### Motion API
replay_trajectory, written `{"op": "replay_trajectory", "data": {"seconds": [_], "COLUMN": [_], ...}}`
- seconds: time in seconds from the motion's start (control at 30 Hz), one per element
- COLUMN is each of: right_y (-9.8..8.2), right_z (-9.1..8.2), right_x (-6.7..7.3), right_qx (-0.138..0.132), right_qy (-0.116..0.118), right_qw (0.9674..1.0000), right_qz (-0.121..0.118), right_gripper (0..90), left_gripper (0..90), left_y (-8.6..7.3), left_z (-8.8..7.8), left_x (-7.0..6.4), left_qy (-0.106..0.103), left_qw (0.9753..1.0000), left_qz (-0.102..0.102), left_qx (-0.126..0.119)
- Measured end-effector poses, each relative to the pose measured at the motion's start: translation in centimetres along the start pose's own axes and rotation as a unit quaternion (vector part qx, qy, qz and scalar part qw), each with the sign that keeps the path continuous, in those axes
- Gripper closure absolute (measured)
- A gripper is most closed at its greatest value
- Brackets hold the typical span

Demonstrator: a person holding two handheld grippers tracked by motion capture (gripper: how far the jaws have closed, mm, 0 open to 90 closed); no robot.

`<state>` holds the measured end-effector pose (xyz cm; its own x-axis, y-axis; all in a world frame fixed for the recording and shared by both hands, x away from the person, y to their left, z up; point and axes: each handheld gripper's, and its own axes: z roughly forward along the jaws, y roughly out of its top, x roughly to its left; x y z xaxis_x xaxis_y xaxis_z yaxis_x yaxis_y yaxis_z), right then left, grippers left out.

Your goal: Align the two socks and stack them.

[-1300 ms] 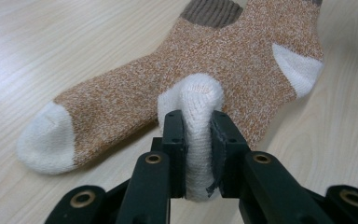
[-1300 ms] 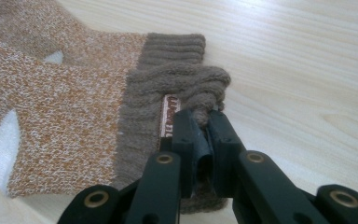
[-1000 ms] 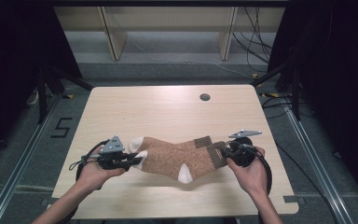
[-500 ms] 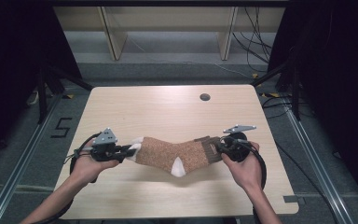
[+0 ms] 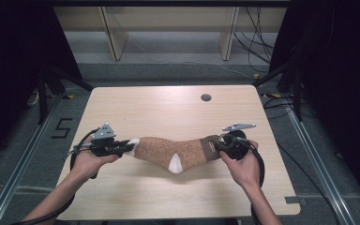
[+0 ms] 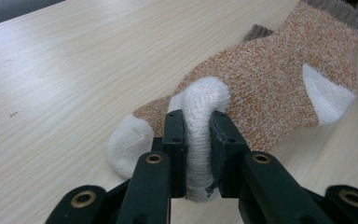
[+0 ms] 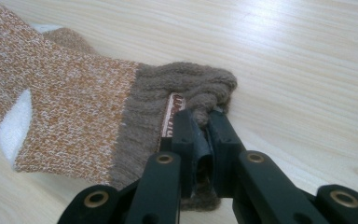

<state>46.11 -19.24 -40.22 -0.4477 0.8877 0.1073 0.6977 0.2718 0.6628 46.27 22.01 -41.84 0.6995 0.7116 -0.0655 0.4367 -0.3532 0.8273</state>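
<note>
Sock point(image 5: 171, 152) stretched over table point(image 5: 168, 108) | left claw point(image 6: 196, 135) clenched on toe | right claw point(image 7: 199, 133) clenched on cuff

A dark numeral "5" point(image 5: 62, 127) is marked on the grey floor point(image 5: 23, 140), left of the table's point(image 5: 168, 108) far-left part. A small label point(image 7: 170, 116) inside the sock's cuff point(image 7: 177, 88), beside the right gripper's jaws, carries print too small to read.

Fuzzy knit cloth sock point(image 5: 171, 152) w/ ribbed wool-ish cuff, pale wood-grain worktop point(image 5: 168, 108) w/ slight sheen, matt black plastic claws
</note>
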Motion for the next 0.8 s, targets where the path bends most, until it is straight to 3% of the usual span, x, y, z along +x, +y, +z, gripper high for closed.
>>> {"op": "replay_trajectory", "data": {"seconds": [0.13, 0.17, 0.23, 0.3, 0.37, 0.57, 0.6, 0.67, 0.7, 0.73, 0.8], "right_y": [0.3, 0.4, 0.6, 0.8, 1.0, 1.3, 1.4, 1.4, 1.4, 1.5, 1.5], "right_z": [0.3, 0.3, 0.5, 0.6, 0.8, 1.1, 1.0, 1.2, 1.2, 1.3, 1.5], "right_x": [0.3, 0.3, 0.4, 0.5, 0.5, 0.3, 0.2, 0.1, 0.3, 0.1, 0.0], "right_qx": [-0.003, -0.01, -0.007, -0.007, -0.002, -0.007, -0.005, -0.004, 0.001, -0.002, -0.001], "right_qy": [0.0, -0.005, -0.003, -0.004, -0.004, -0.002, -0.008, -0.002, -0.008, -0.009, -0.009], "right_qw": [1.0, 0.9999, 1.0, 1.0, 1.0, 0.9999, 1.0, 1.0, 0.9998, 1.0, 1.0], "right_qz": [-0.004, -0.009, -0.002, -0.005, 0.001, 0.007, -0.001, 0.002, 0.017, 0.003, 0.002], "right_gripper": [83.6, 83.6, 83.6, 83.6, 83.6, 83.6, 83.6, 83.6, 83.6, 83.6, 83.6], "left_gripper": [77.5, 77.5, 77.5, 77.5, 77.5, 77.5, 77.5, 77.4, 77.4, 77.5, 77.4], "left_y": [0.1, 0.1, 0.1, 0.2, 0.2, 0.5, 0.5, 0.5, 0.5, 0.6, 0.6], "left_z": [0.1, 0.1, 0.2, 0.3, 0.6, 1.1, 1.2, 1.5, 1.5, 1.5, 1.7], "left_x": [0.4, 0.7, 0.8, 1.3, 1.4, 1.9, 1.9, 1.9, 2.1, 2.2, 2.2], "left_qy": [0.0, 0.002, 0.005, 0.003, 0.007, 0.008, 0.01, 0.013, 0.013, 0.01, 0.013], "left_qw": [1.0, 1.0, 0.9999, 1.0, 0.9998, 0.9998, 0.9998, 0.9996, 0.9997, 0.9997, 0.9997], "left_qz": [-0.009, -0.002, -0.013, -0.007, -0.019, -0.015, -0.017, -0.026, -0.018, -0.019, -0.021], "left_qx": [-0.005, 0.001, -0.009, 0.001, -0.004, 0.006, 0.004, -0.002, 0.006, 0.009, 0.008]}}
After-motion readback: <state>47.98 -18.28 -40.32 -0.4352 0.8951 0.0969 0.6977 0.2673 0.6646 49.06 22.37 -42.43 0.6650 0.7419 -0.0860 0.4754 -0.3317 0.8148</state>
